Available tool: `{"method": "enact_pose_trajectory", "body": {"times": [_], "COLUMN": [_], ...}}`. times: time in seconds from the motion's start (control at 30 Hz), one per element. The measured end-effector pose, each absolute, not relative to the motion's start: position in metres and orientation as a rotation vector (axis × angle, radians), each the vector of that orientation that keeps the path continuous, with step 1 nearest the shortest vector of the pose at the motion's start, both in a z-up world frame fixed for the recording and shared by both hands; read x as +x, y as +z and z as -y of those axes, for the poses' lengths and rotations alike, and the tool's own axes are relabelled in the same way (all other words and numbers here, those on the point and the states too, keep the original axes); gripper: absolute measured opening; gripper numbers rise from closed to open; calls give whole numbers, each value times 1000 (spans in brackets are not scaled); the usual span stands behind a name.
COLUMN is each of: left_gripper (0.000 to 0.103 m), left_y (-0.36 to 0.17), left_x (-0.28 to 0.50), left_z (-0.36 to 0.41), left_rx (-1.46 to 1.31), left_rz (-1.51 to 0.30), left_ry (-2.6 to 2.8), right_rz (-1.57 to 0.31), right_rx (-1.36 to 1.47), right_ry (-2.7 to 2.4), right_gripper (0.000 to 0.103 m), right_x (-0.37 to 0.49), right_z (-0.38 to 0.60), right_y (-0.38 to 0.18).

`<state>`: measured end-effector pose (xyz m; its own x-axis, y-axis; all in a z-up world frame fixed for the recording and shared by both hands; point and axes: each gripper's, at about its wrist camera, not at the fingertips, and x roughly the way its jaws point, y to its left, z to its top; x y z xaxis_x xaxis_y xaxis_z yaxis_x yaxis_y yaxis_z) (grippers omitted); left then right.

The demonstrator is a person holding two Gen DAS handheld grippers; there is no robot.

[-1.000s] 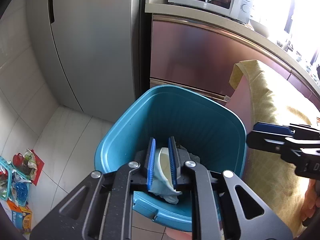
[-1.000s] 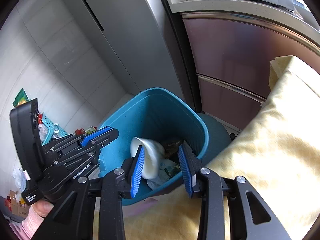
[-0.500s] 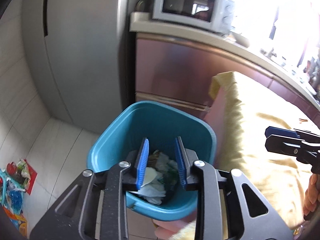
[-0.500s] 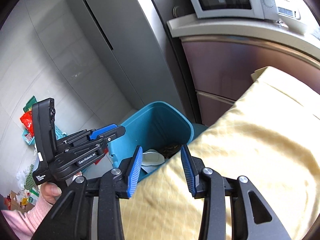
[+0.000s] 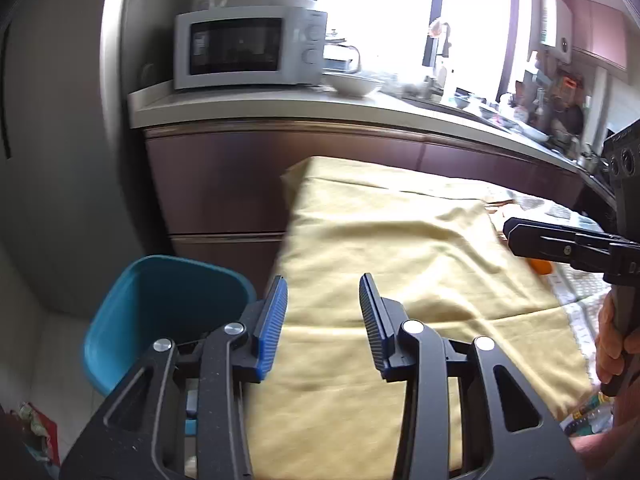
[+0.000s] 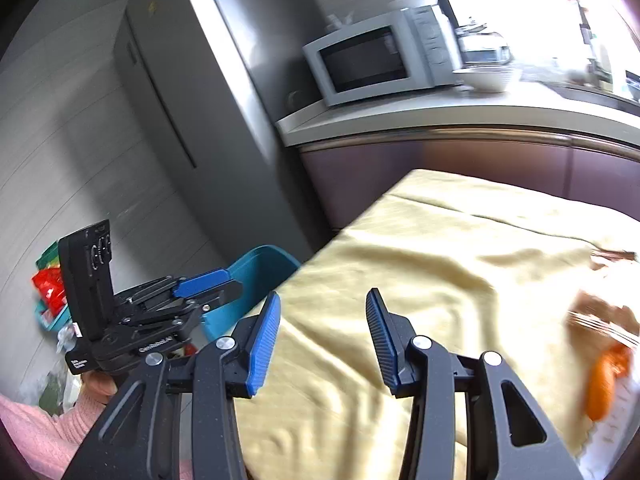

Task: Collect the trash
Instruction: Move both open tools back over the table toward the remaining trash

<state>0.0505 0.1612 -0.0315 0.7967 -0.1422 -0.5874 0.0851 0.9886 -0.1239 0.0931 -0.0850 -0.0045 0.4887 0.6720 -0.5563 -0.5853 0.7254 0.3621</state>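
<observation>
Left gripper (image 5: 323,312): jaws opening, nothing between them, over yellow cloth (image 5: 400,280). Teal bin (image 5: 132,312): near left, on floor just beside the cloth's edge. Right gripper (image 5: 520,236): right, held by a hand (image 5: 614,344). Microwave (image 5: 248,52) and white bowl (image 5: 352,82): far, on counter (image 5: 280,106).

Yellow cloth (image 5: 400,248) over the table: matt woven fabric, softly creased. Bin (image 5: 160,300): teal plastic, smooth, slight sheen. Left tool (image 5: 323,320): matt black plastic frame, ribbed blue pads (image 5: 274,320), bright metal pivot pins. Refrigerator (image 6: 192,120): brushed grey metal, satin. Cabinet fronts (image 5: 224,180): glossy, brownish, reflective. Worktop (image 5: 280,102): pale, smooth. Microwave (image 5: 248,52): light painted casing, dark glossy door.
</observation>
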Motion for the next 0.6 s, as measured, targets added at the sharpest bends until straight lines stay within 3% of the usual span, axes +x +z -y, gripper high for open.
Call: {"method": "enact_pose_trajectory", "body": {"times": [0.47, 0.6], "left_gripper": [39, 41], "left_y": [-43, -49], "left_x": [82, 94], "left_z": [12, 55], "left_rx": [11, 26], "left_rz": [-698, -726], "left_ry": [-473, -554], "right_rz": [-681, -673], "right_rx": [283, 331], "right_ry": [337, 204], "right_gripper": [43, 48], "right_x": [68, 69], "right_z": [264, 317], "right_y": [-19, -27]}}
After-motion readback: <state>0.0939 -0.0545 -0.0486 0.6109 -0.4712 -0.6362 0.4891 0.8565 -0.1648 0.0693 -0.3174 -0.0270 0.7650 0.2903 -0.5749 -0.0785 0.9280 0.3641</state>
